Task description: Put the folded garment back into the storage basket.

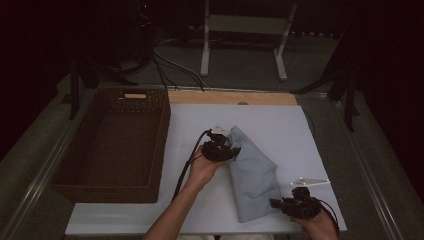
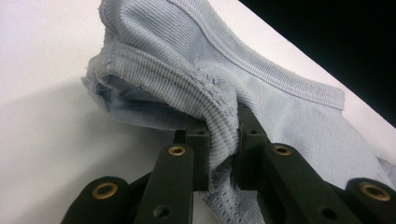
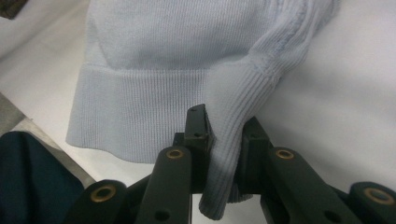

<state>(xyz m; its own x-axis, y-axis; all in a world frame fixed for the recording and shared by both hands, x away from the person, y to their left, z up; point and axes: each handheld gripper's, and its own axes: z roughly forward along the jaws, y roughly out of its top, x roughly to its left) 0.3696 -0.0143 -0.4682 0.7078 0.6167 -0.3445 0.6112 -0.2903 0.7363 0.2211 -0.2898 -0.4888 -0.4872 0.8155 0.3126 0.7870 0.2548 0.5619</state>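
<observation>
Nearest the lens, the right gripper (image 1: 278, 203) pinches the ribbed hem of a pale blue knit garment (image 1: 252, 177) on the white table (image 1: 280, 125); the left gripper (image 1: 235, 150) clamps its collar. Both appear mid-fold; next likely a lift toward the wicker basket (image 1: 157, 145) beyond the left tongs.

- A darkened lab or recording studio: white worktop (image 1: 280, 125) at frame centre, lit against black surroundings.
- Cables (image 1: 170, 62) trail across grey floor, upper centre.
- Black stand legs (image 1: 75, 85) flank both upper sides.
</observation>
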